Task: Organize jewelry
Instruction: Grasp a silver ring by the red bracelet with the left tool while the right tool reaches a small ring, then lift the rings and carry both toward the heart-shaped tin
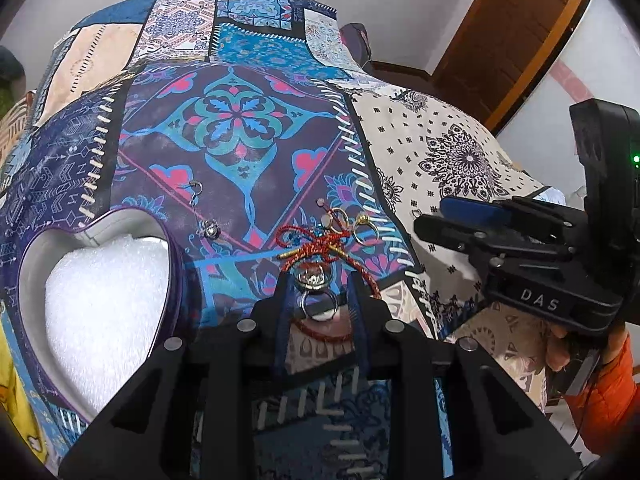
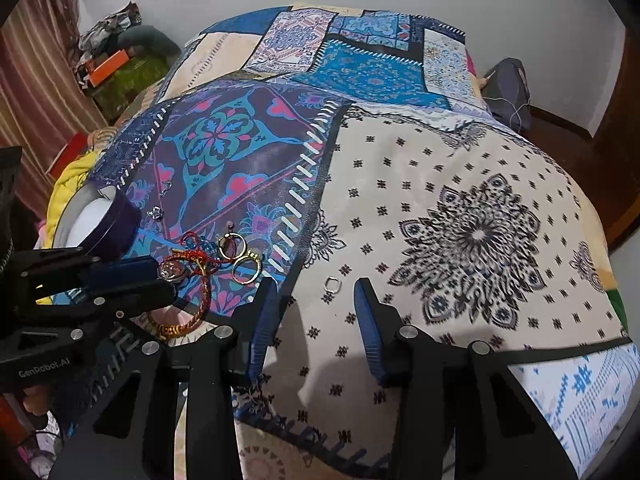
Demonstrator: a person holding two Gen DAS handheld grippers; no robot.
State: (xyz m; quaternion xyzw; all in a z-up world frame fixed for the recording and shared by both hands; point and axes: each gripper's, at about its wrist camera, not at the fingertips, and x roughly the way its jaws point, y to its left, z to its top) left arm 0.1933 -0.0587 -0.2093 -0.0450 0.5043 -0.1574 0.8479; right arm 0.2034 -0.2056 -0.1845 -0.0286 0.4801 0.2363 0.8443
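Patchwork bedspread [image 1: 248,128] in blues, purples and cream covers the whole bed, and the jewelry is scattered across it. Left tongs [image 1: 320,284] sit low over a chunky silver ring [image 1: 314,292] with a clear stone on top, and the ring is right between the two blue pads; the gap looks narrow, but I honestly can't tell if the pads are pressing on it or just flanking it. Tangled with that ring is a red cord bracelet [image 1: 316,248], and just past it, toward 12 o'clock, lie a couple of gold rings [image 1: 362,228]. Over at 9 o'clock from the tongs there's a heart-shaped box [image 1: 100,280], open, with white foam inside. A silver earring [image 1: 211,229] lies on the purple patch between the box and the bracelet, a bit farther up. Right tongs [image 2: 316,292] are apart with nothing clamped, hovering over the cream patch, and a small silver ring [image 2: 333,283] sits just between the fingertips, a touch ahead, at 12 o'clock. In the left wrist view a hand [image 1: 560,348] with an orange sleeve [image 1: 608,396] grips the right tool.
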